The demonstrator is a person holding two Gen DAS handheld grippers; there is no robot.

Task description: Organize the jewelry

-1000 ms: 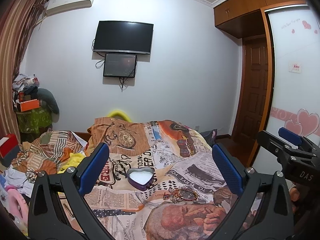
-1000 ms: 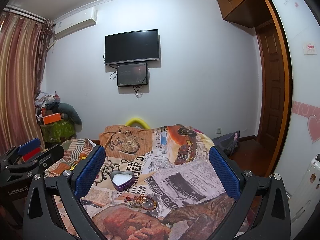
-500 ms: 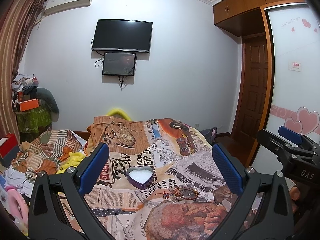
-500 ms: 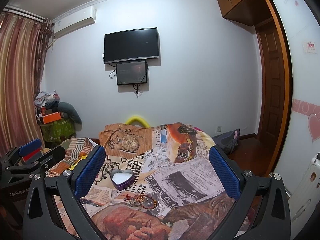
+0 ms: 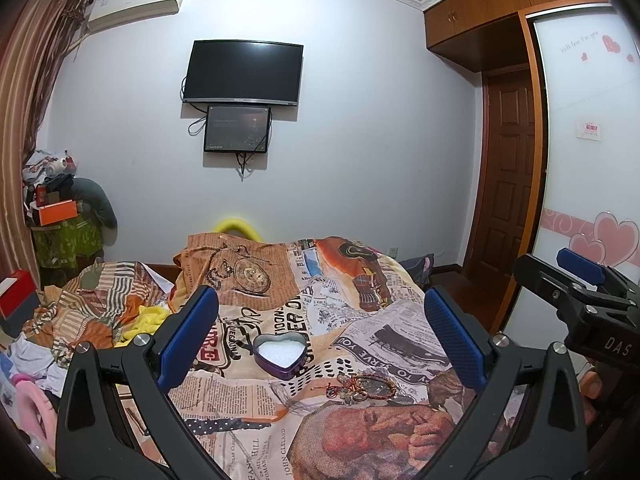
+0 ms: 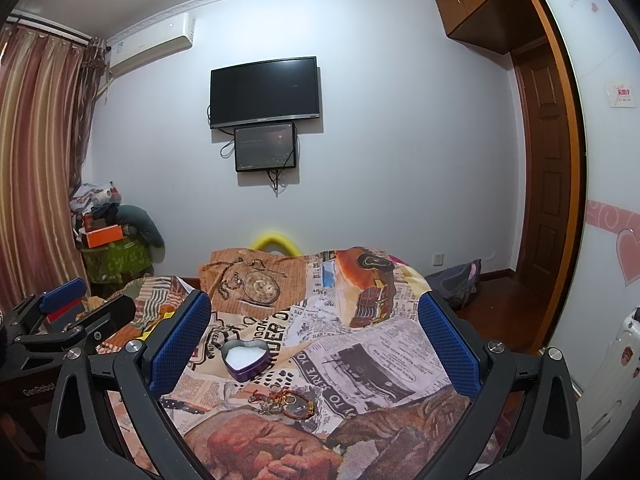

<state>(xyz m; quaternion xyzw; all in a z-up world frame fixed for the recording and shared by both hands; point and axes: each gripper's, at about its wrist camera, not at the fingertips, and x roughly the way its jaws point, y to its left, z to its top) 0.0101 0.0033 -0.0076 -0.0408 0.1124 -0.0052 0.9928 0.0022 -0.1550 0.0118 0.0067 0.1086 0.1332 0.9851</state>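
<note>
The left hand-held gripper [image 5: 320,342] hovers above the bed [image 5: 400,344], jaws spread wide and empty. A heart tin [image 5: 280,355], lid off, sits mid-bed; the jewelry [image 5: 360,387] lies tangled just beside it, toward the near edge. The right hand-held gripper [image 6: 314,346] hovers likewise, wide apart, holding nothing.

Open purple heart-shaped tin [image 5: 280,355] – white lining – on bedspread, tangled jewelry pile [image 5: 362,386] just beside it
</note>
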